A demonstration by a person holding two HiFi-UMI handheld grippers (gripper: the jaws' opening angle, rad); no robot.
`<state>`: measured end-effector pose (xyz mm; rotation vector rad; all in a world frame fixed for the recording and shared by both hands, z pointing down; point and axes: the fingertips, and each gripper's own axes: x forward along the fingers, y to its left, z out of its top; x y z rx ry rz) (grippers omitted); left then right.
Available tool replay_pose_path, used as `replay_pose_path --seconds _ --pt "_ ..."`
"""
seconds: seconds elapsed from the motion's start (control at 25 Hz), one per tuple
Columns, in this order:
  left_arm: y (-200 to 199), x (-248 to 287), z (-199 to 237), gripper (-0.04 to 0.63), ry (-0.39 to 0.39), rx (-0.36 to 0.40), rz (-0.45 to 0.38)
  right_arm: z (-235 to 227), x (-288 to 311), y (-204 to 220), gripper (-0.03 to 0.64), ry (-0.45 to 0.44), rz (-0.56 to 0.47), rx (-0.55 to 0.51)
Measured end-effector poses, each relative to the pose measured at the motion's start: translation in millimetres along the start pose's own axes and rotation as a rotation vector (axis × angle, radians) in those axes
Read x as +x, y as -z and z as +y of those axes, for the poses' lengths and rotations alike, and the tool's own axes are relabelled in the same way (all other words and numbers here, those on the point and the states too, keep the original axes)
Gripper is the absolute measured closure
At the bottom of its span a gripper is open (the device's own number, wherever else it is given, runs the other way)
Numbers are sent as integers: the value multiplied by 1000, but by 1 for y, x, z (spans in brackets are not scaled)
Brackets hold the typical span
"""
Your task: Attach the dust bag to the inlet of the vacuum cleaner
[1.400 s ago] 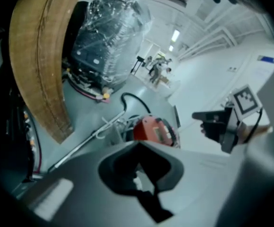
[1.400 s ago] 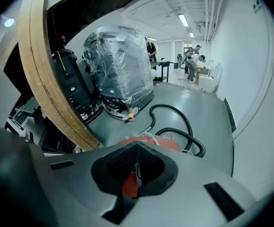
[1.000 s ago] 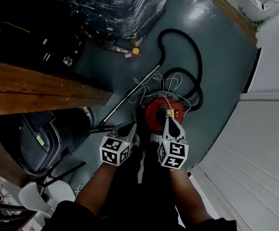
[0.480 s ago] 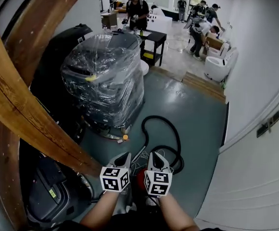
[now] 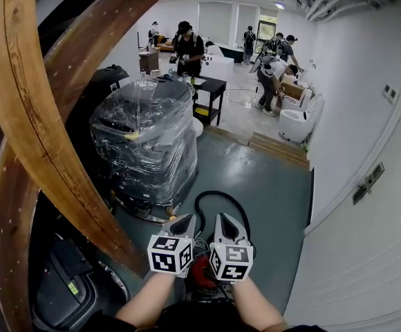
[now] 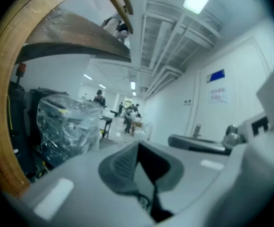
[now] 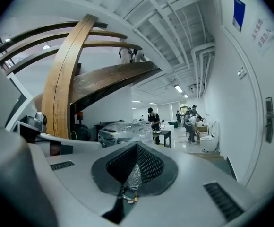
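Observation:
The red vacuum cleaner [image 5: 199,275] stands on the floor, mostly hidden below my two grippers, and its black hose [image 5: 215,198] loops just beyond it. No dust bag shows in any view. My left gripper [image 5: 184,220] and right gripper [image 5: 227,220] are held side by side, high above the vacuum and pointing nearly level into the room. In the left gripper view the left gripper [image 6: 138,146] is shut with nothing between its pads. The right gripper [image 7: 137,148] in its own view is also shut and empty.
A plastic-wrapped machine [image 5: 145,140] stands ahead on the left, under a curved wooden beam [image 5: 41,137]. A dark machine [image 5: 62,286] sits at lower left. A white wall [image 5: 366,206] runs along the right. Several people [image 5: 187,47] work at the far end by a black table [image 5: 209,87].
Both grippers have risen from just above the red vacuum and levelled out. The head view has swung up from the floor to the room.

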<state>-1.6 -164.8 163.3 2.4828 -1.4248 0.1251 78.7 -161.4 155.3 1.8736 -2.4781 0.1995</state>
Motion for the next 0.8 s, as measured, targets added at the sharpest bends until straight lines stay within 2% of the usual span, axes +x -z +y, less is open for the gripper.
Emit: replay_pose_path --seconds 0.24,0.8 --pt "-1 -9 -10 595 34 8 -15 11 -13 5 618 6 2 -7" --pt "0 6 -30 595 74 48 9 -12 -20 4 618 53 4 -8"
